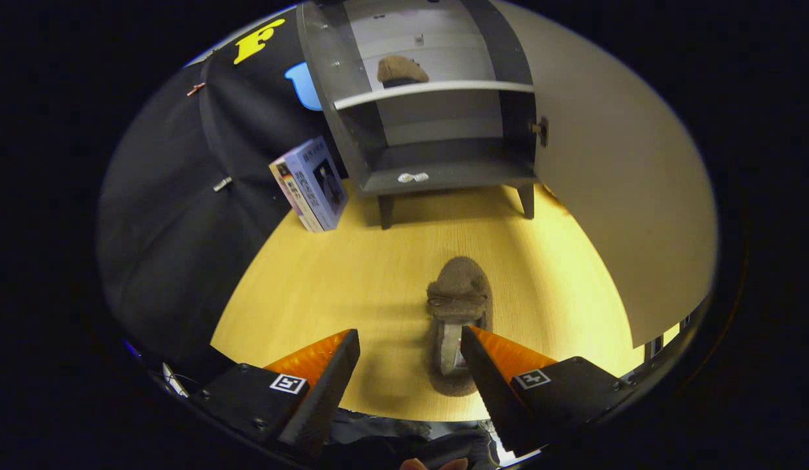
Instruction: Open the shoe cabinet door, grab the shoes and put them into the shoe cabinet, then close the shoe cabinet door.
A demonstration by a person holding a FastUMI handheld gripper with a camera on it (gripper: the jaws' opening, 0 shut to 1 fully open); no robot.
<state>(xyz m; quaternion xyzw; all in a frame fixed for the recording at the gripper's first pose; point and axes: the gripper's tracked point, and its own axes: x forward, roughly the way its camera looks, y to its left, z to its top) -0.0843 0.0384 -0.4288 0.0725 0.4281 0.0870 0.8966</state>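
Note:
A brown fuzzy slipper (458,307) lies on the wooden table (352,281), toe pointing toward the cabinet, its heel end between my fingers and close against the right fingertip (473,346). My gripper (411,346) is open, with nothing pressed between the fingers. Beyond the slipper stands the dark grey shoe cabinet (437,176) on short legs, its pale door (613,183) swung wide open to the right. A second brown slipper (401,70) rests on the cabinet's light upper shelf (437,91). The lower compartment holds only a small white sticker.
A blue-and-white box (311,184) stands upright on the table just left of the cabinet, against the black cloth wall. The open door hangs over the table's right side. A hand shows beneath the fingers.

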